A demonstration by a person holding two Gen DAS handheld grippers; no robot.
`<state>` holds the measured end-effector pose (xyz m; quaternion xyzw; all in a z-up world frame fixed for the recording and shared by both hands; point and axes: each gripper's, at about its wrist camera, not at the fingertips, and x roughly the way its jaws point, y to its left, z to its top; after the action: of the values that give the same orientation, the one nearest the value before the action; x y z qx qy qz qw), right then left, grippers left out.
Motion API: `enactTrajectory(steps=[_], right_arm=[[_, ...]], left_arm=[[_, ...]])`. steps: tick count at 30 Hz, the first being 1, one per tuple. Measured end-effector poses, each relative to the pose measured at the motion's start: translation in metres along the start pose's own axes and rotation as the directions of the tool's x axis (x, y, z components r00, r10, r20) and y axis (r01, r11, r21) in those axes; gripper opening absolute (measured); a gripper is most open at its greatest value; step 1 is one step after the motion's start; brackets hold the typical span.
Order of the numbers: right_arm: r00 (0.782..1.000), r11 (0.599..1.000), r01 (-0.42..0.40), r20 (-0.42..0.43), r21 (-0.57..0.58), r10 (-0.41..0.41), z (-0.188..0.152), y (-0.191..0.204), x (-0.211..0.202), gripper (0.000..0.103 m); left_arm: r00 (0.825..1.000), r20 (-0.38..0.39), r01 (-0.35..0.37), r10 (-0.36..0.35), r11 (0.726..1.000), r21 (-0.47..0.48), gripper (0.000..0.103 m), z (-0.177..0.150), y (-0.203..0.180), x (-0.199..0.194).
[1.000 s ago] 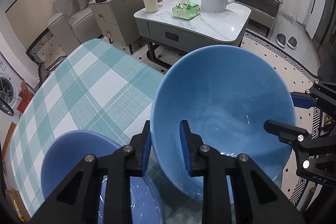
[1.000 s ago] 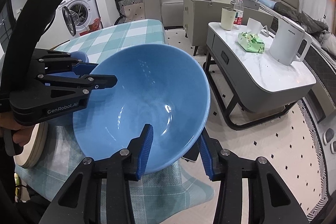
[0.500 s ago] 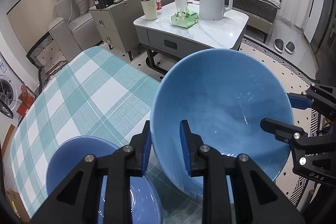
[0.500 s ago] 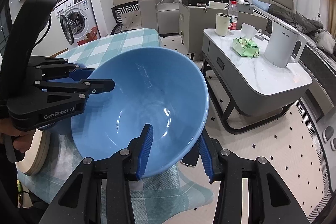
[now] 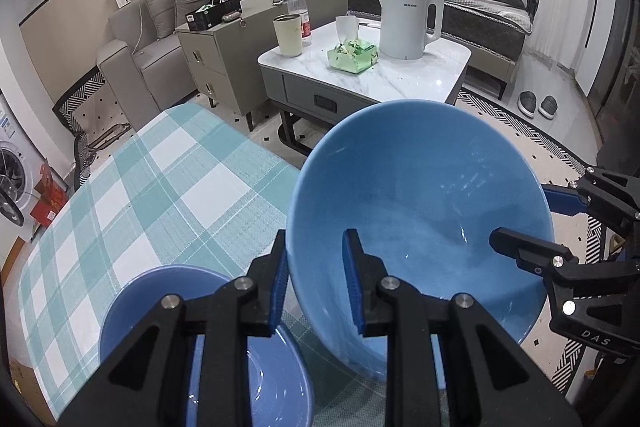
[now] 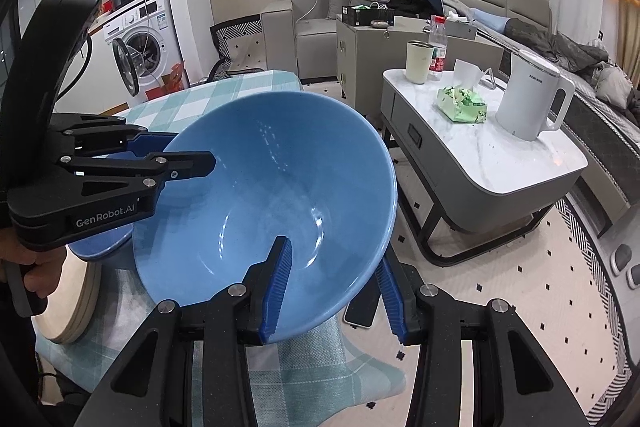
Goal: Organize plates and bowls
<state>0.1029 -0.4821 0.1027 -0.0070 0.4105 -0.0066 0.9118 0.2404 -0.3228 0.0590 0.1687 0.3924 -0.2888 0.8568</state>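
Together, the left gripper (image 5: 314, 281) and right gripper (image 6: 334, 285) each clamp the tilted blue bowl's (image 5: 420, 211) rim.

We hold our left black claw with blue finger pads (image 5: 314, 277) clamped over one side of the large glossy blue bowl's (image 5: 420, 211) rim, while our right black claw (image 6: 334, 285) pinches the opposite side, both angled inward facing each other.

Even, cool indoor light from overhead — small glare streaks on the big blue bowl (image 5: 420, 195). Sharp focus throughout; strong fisheye bending and black vignette at the edges.
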Motion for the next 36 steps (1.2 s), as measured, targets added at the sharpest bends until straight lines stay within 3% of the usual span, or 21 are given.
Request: enactTrajectory(steps=[18, 36], right_arm=[[0.997, 0.998, 0.030, 0.075, -0.062, -0.025, 0.024, 0.024, -0.027, 0.043], [0.990, 0.983, 0.026, 0.141, -0.184, 0.000, 0.062, 0.089, -0.050, 0.043]], left_arm=[[0.998, 0.059, -0.023, 0.026, 0.999, -0.040, 0.024, 0.002, 0.020, -0.032], [0.986, 0.141, -0.068, 0.089, 0.987, -0.145, 0.024, -0.020, 0.073, -0.084]])
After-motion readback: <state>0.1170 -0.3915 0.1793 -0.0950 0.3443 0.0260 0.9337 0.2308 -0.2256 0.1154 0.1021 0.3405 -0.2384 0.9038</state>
